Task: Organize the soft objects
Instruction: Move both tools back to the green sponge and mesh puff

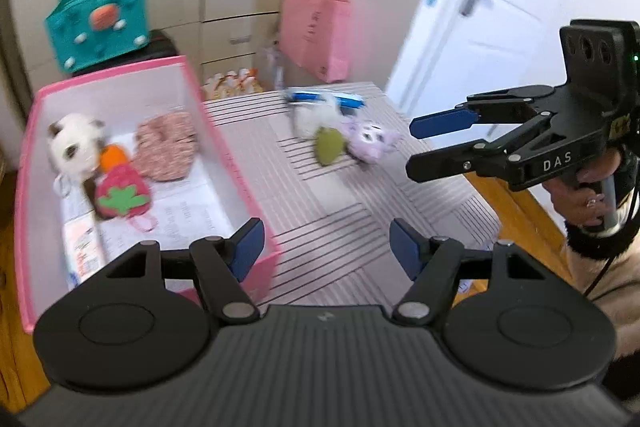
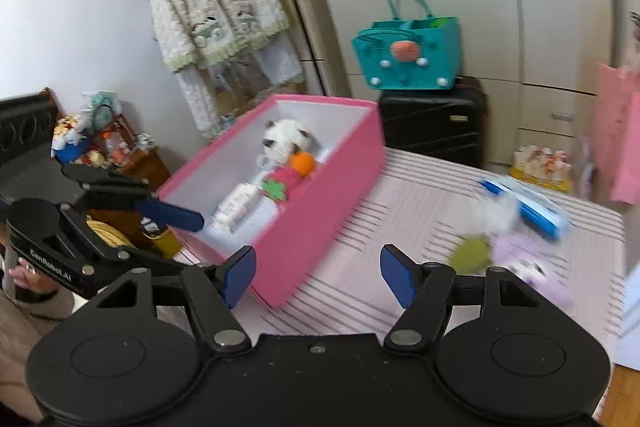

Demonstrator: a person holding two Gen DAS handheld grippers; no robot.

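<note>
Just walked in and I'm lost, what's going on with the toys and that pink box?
A person is sorting soft toys into the pink box. A panda plush, a strawberry plush and a floral pouch are already inside. A green plush, a purple plush and a white plush remain on the table. The left hand-held gripper and right hand-held gripper are open and empty.

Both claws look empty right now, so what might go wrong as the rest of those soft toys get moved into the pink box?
1. The green plush, purple plush and white plush lie bunched together, so the right claw may grab two or drag a neighbour.
2. A blue-and-white packet lies right behind them and could get nudged.
3. The pink box already holds several toys at its far end; a careless drop might land on its rim.
</note>
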